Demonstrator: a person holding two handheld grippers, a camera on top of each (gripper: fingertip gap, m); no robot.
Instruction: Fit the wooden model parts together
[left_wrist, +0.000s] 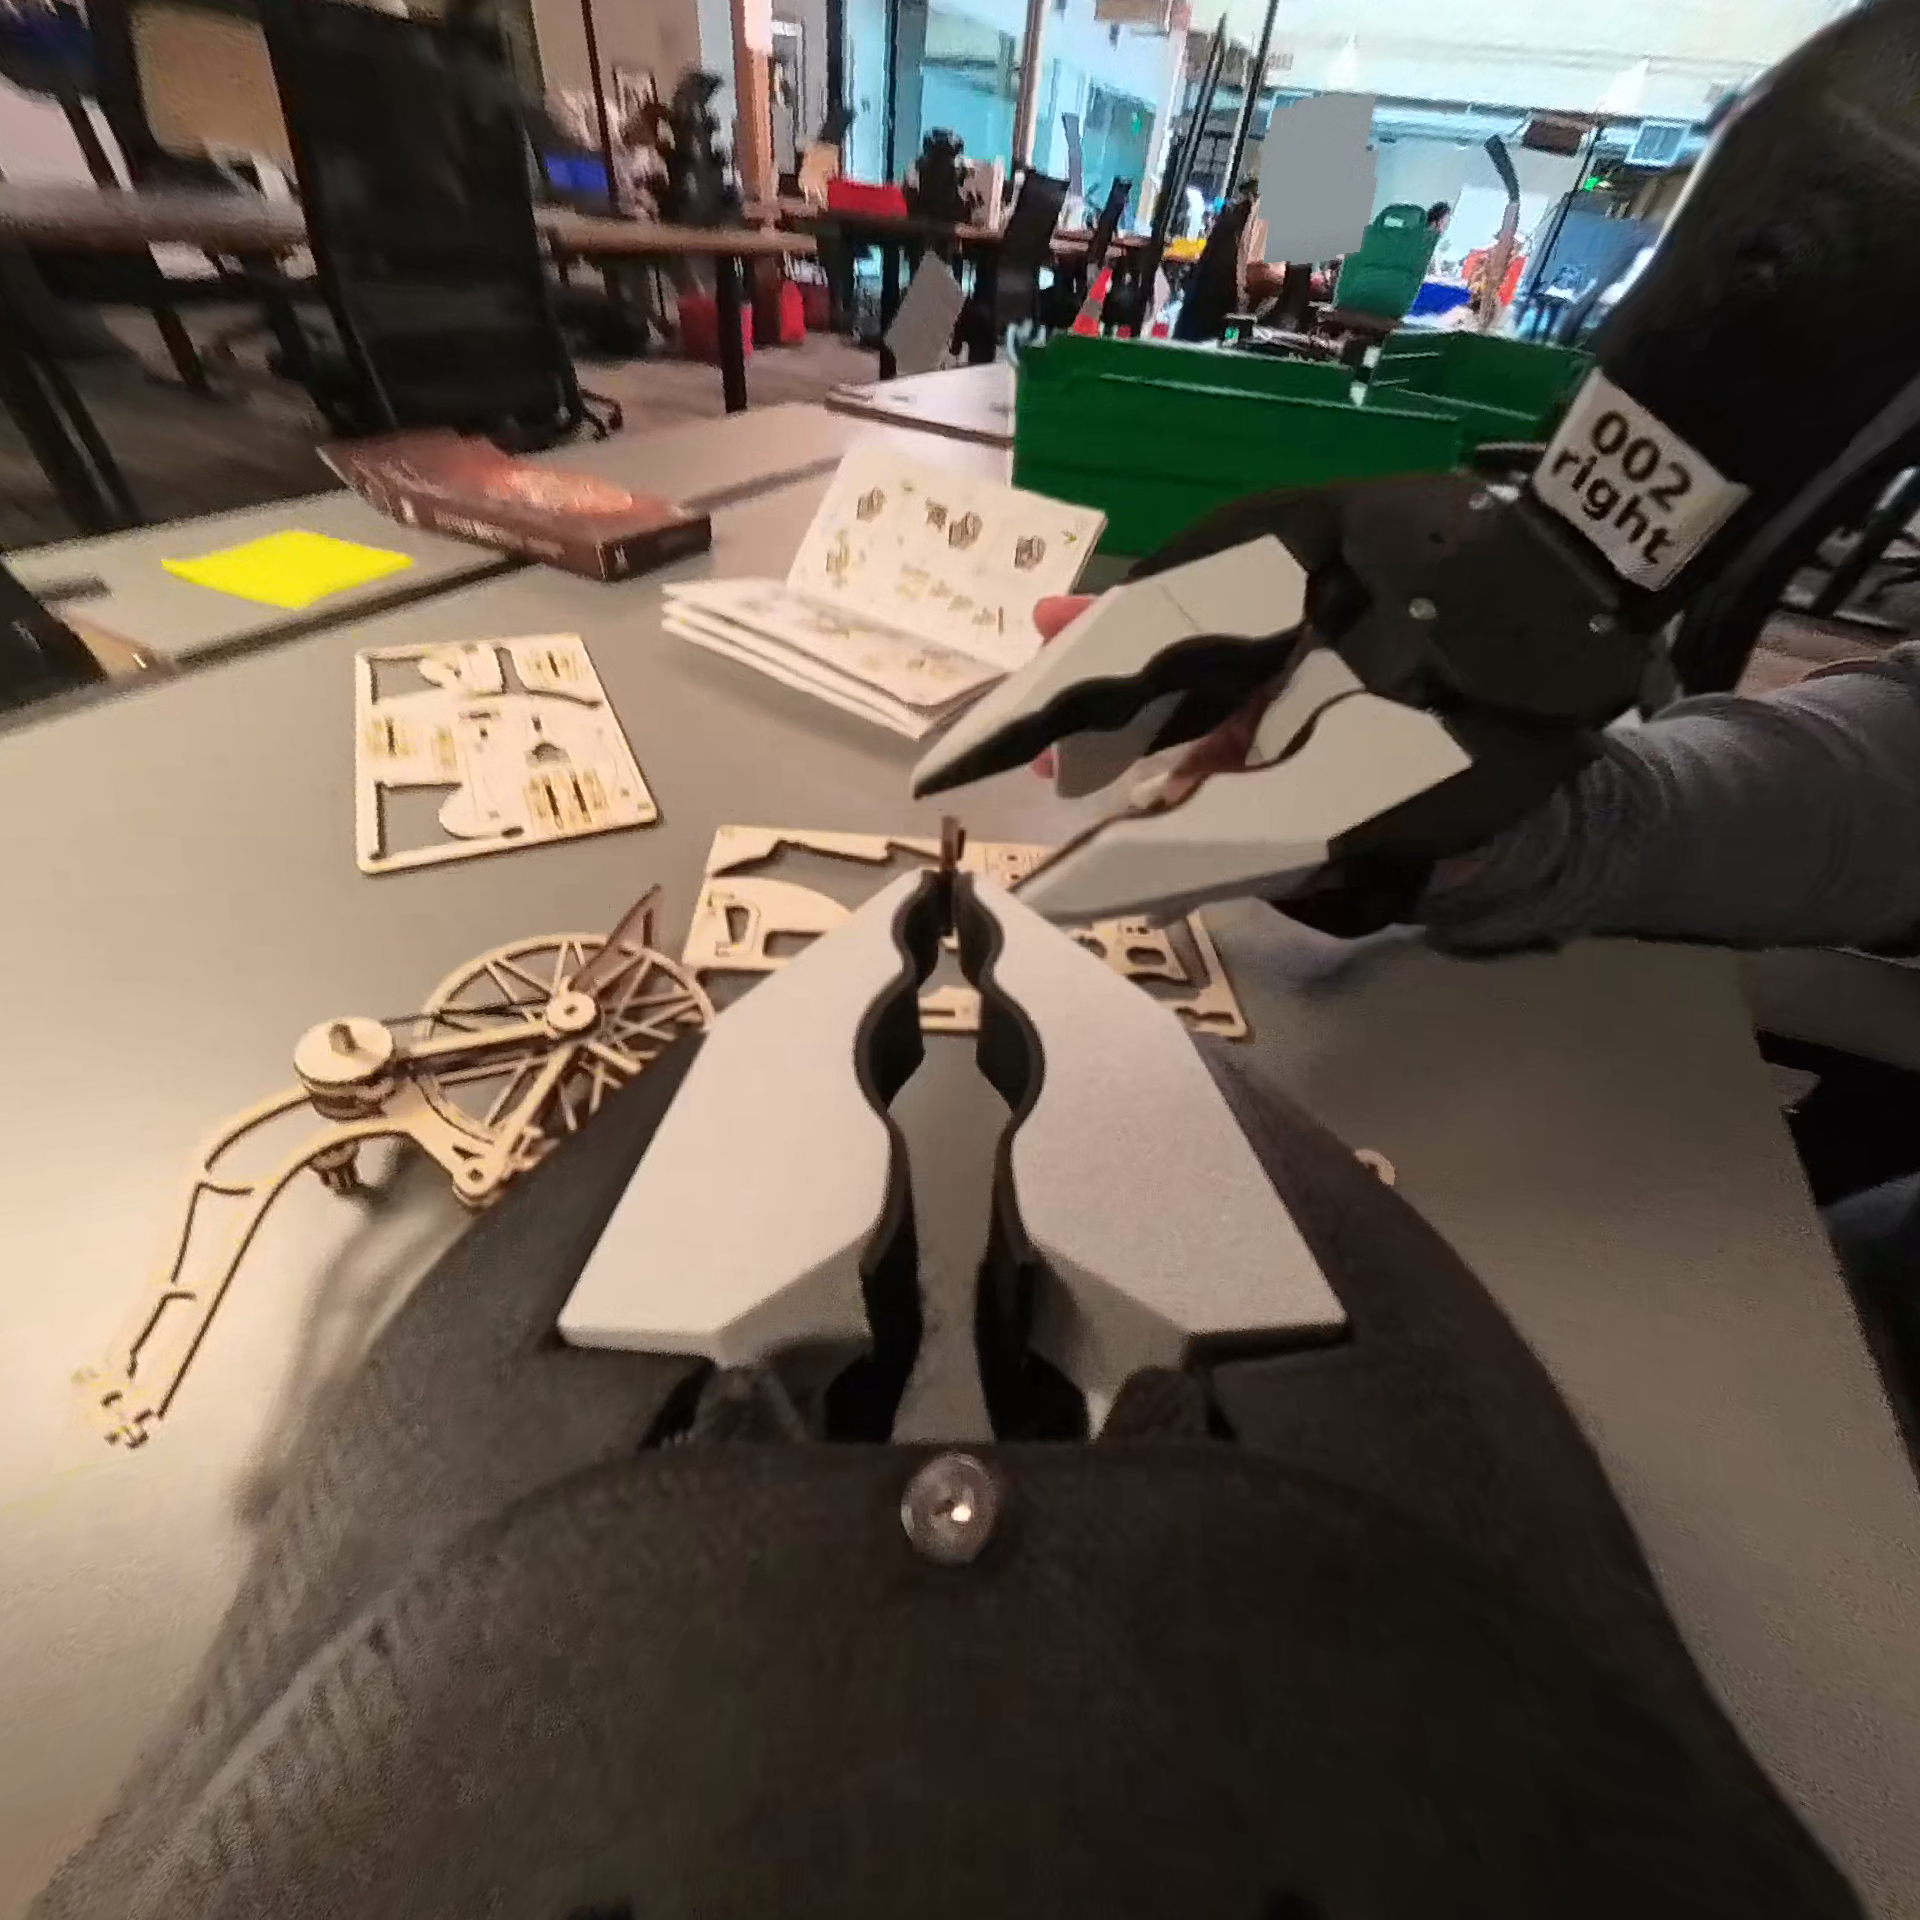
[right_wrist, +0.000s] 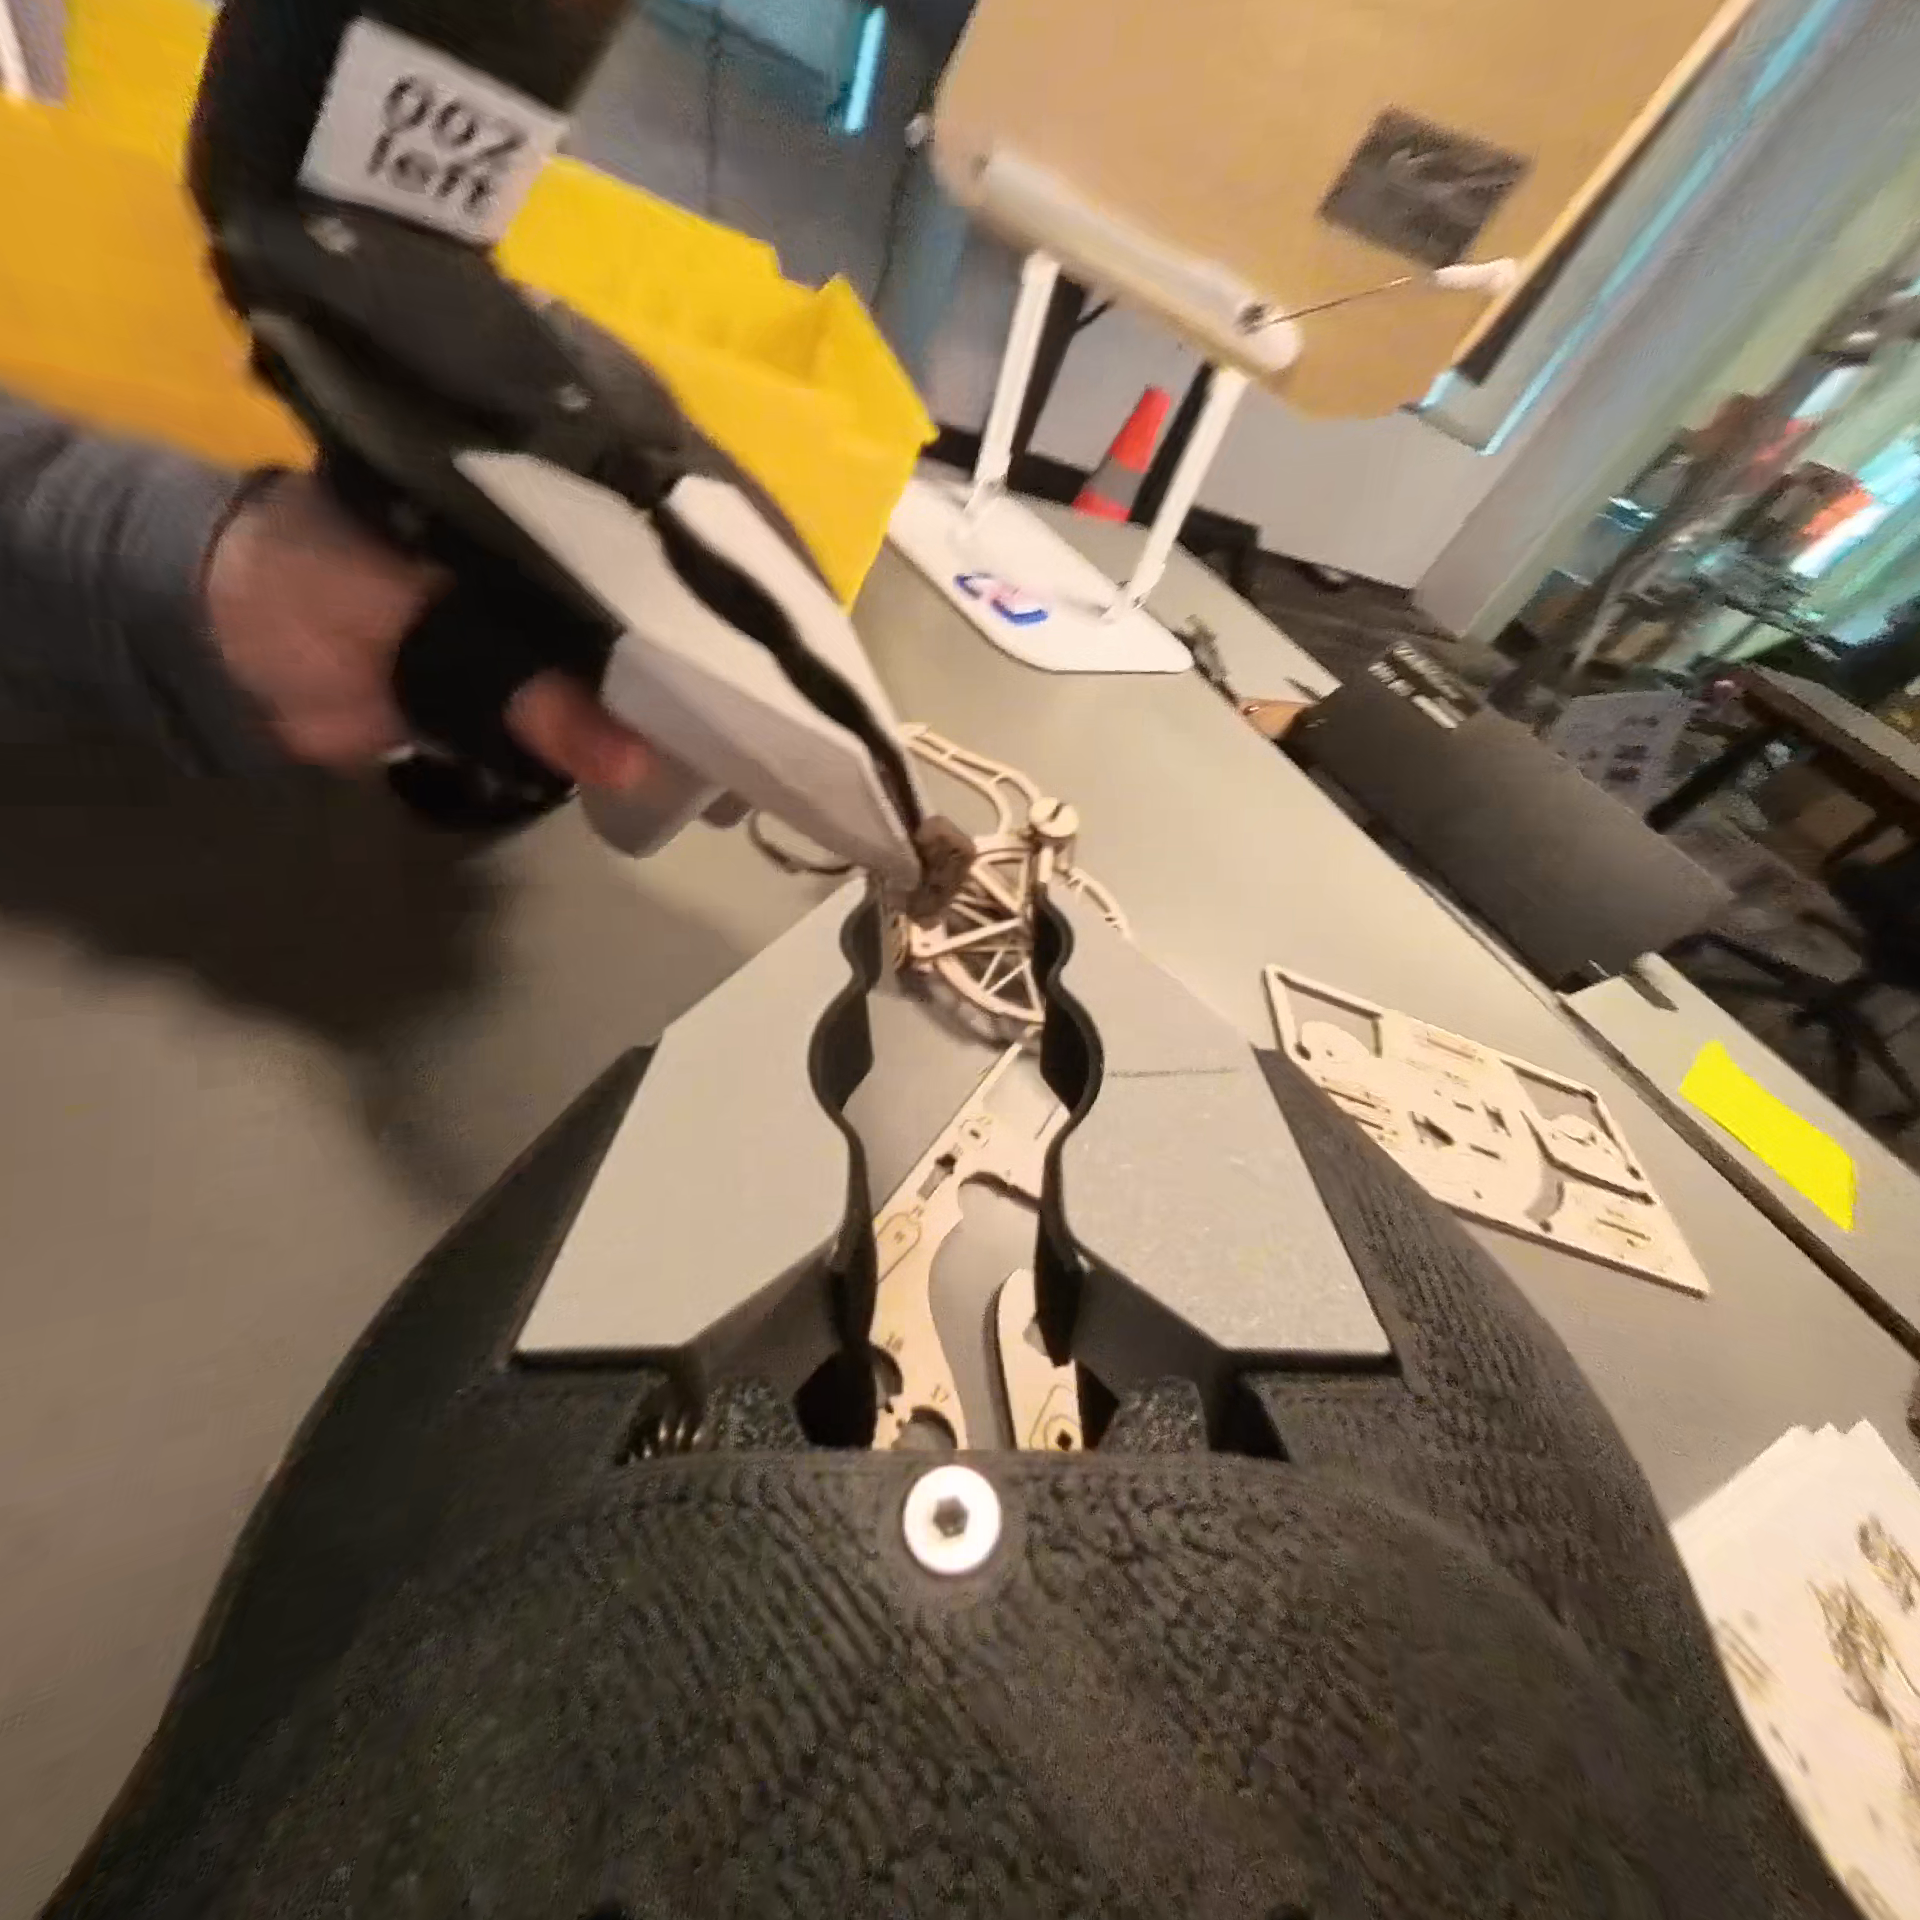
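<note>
My left gripper (left_wrist: 948, 883) is shut on a small dark wooden piece (left_wrist: 951, 840) that sticks up from its tips. In the right wrist view the left gripper (right_wrist: 914, 857) holds this piece (right_wrist: 943, 844) just above the partly built wooden model (right_wrist: 987, 914), a spoked wheel with a curved arm. The model (left_wrist: 499, 1049) lies on the grey table to the left in the left wrist view. My right gripper (right_wrist: 956, 920) is open and empty, with its tips close to the piece. It also shows in the left wrist view (left_wrist: 977, 836), just right of the piece.
Two wooden part sheets lie on the table, one (left_wrist: 488, 748) behind the model, one (left_wrist: 1174, 956) under the grippers. An open instruction booklet (left_wrist: 894, 592), a brown box (left_wrist: 520, 509), green crates (left_wrist: 1226, 436), a yellow note (left_wrist: 286, 566) and a yellow bin (right_wrist: 675, 343) stand around. My left and right fingertips are right by each other.
</note>
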